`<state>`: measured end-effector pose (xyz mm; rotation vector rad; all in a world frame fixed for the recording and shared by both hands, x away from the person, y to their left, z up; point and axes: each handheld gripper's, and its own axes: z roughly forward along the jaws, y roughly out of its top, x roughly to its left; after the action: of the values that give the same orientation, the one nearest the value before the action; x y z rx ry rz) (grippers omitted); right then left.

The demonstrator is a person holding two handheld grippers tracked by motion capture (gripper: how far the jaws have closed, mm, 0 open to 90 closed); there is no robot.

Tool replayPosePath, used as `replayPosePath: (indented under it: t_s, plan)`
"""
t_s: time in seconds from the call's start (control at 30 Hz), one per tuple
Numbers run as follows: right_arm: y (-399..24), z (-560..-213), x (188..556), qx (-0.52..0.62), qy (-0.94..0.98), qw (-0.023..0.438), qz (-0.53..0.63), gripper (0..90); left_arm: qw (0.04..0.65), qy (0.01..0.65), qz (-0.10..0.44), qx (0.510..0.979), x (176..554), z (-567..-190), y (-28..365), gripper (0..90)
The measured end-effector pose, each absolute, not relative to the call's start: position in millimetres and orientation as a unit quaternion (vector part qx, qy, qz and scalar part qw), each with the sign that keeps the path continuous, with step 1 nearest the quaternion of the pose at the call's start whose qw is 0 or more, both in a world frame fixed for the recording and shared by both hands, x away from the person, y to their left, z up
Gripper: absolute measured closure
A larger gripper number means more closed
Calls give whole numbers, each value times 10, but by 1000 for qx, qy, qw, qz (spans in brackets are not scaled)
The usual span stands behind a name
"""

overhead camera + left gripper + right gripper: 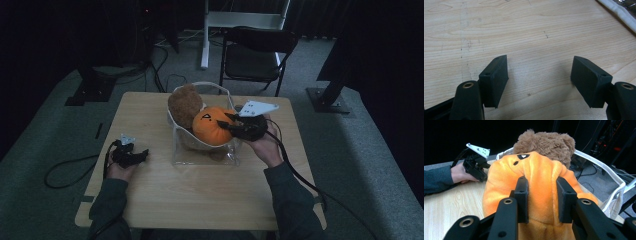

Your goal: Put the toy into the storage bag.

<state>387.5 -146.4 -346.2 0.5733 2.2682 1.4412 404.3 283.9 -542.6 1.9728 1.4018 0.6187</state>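
An orange plush pumpkin (212,126) (534,177) sits at the mouth of a clear bag with white trim (204,150). My right gripper (226,121) (541,192) is shut on the pumpkin, its jaws pinching a fold of the plush. A brown teddy bear (184,104) (546,143) rests in the bag behind the pumpkin. My left gripper (142,154) (539,77) lies low on the wooden table (150,190) at the left, open, with bare wood between its jaws.
A black folding chair (255,55) and a white stand (240,20) are behind the table. Cables trail from both grippers over the table edges onto the grey carpet. The bag's white trim (619,12) crosses the top right corner of the left gripper view.
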Motion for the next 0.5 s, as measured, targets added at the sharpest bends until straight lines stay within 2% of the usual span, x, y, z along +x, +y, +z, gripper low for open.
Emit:
replayPosePath:
  t_s: [0.5]
  plan:
    - [-1469,-3570,3903,212,817,206,495,664,316,532,235,749,4043,-5427,2839,306]
